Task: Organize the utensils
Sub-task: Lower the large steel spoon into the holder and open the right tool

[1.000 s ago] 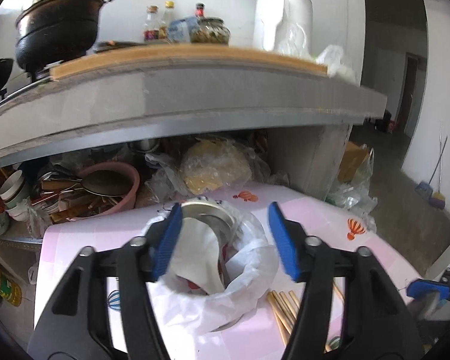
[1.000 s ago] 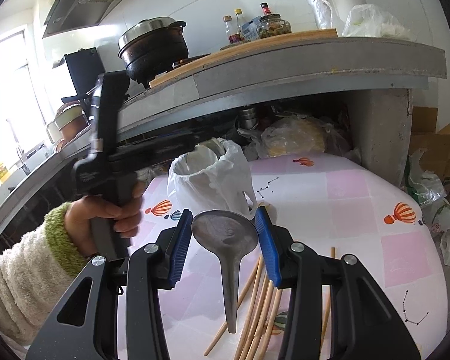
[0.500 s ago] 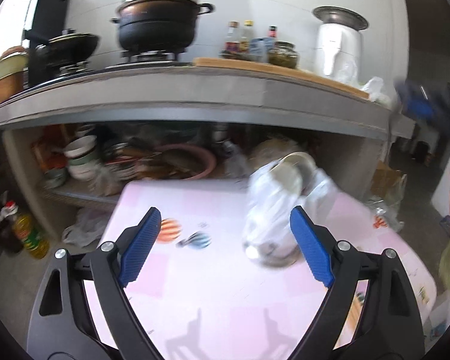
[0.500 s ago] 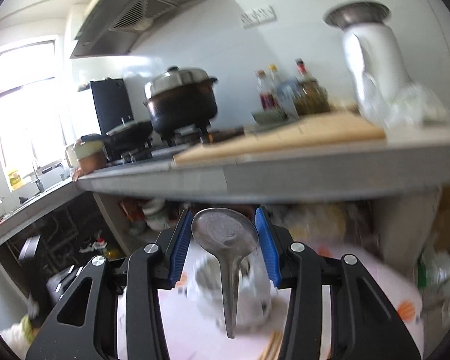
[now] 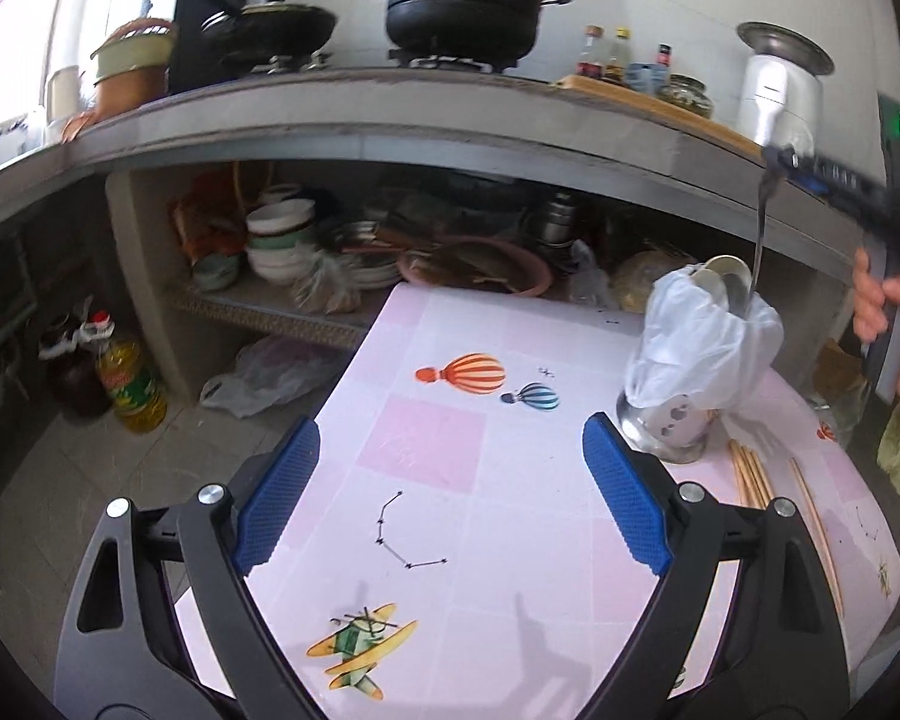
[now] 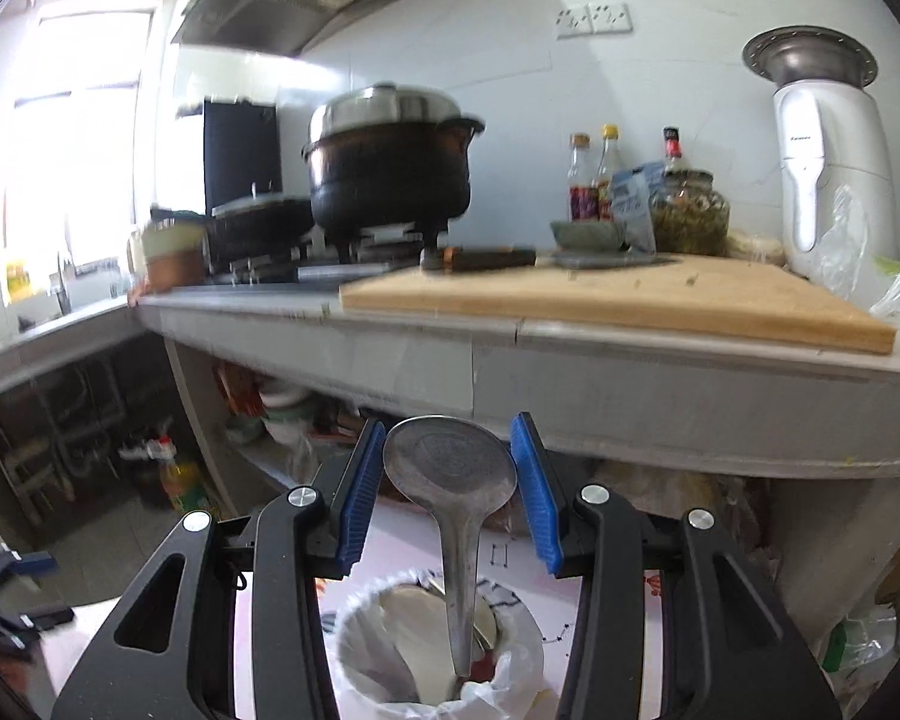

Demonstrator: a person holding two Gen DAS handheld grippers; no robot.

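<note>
The bench [image 5: 510,510] is a low top under a pink-and-white chequered cover printed with balloons, a small plane and star lines. Near its far right corner stands a perforated steel utensil holder [image 5: 666,429] lined with a white plastic bag [image 5: 699,348]. Just beside the holder, along the right edge, lie several wooden chopsticks [image 5: 750,480], roughly parallel and pointing toward the near edge; one lies slightly apart, nearer the right edge.
</note>
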